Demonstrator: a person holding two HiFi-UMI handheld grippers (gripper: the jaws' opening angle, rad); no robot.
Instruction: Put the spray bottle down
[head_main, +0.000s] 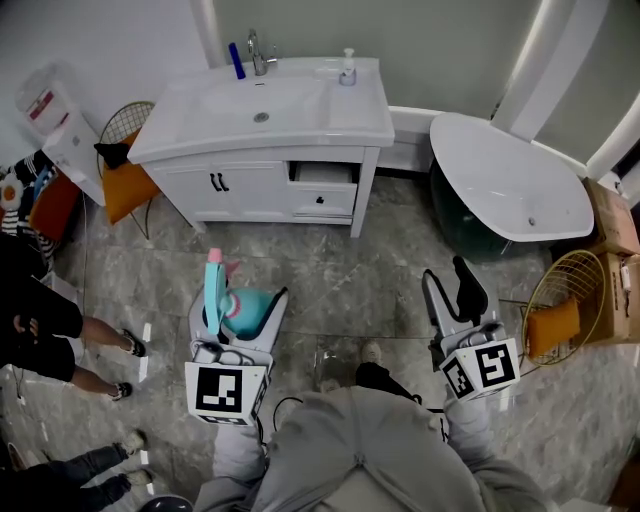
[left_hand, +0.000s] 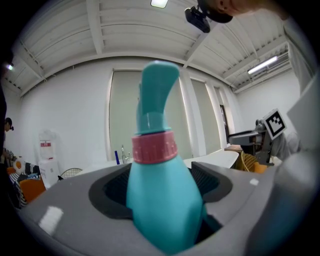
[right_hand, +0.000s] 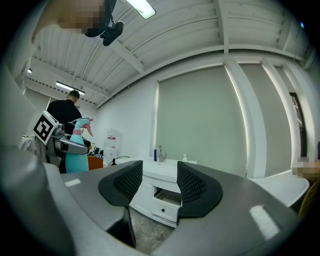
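1. Spray bottle (left_hand: 162, 200), one: smooth teal plastic body that widens downward, ribbed pink collar, teal trigger head. It is clamped at the body between the left gripper's jaws and held in the air over the floor, in front of the vanity and touching no surface. The right gripper view shows it upright. Its base is hidden inside the gripper body.
2. Left gripper (head_main: 240, 305), one: grey shell, black cross-hatched pads, marker cube at the rear. Both jaws press on the bottle.
3. Right gripper (right_hand: 159, 182), one: same build. Its jaws stand moderately apart with nothing between them; the vanity shows through the gap.
4. Vanity (head_main: 330, 125), one: white, glossy, rectangular, with an inset basin. One drawer (head_main: 322, 175) at its right front stands open.
5. Faucet (head_main: 258, 50), one, metal, at the vanity's back edge. Soap dispenser (head_main: 347, 68), one, at the back right corner.
6. Bathtub (head_main: 510, 175), one: white, oval, dark outer wall.
7. Wire chairs, two, each with an orange cushion: one (head_main: 125, 125) to the left of the vanity, one (head_main: 570, 290) at the right.
8. Floor (head_main: 380, 290): grey veined stone tile.
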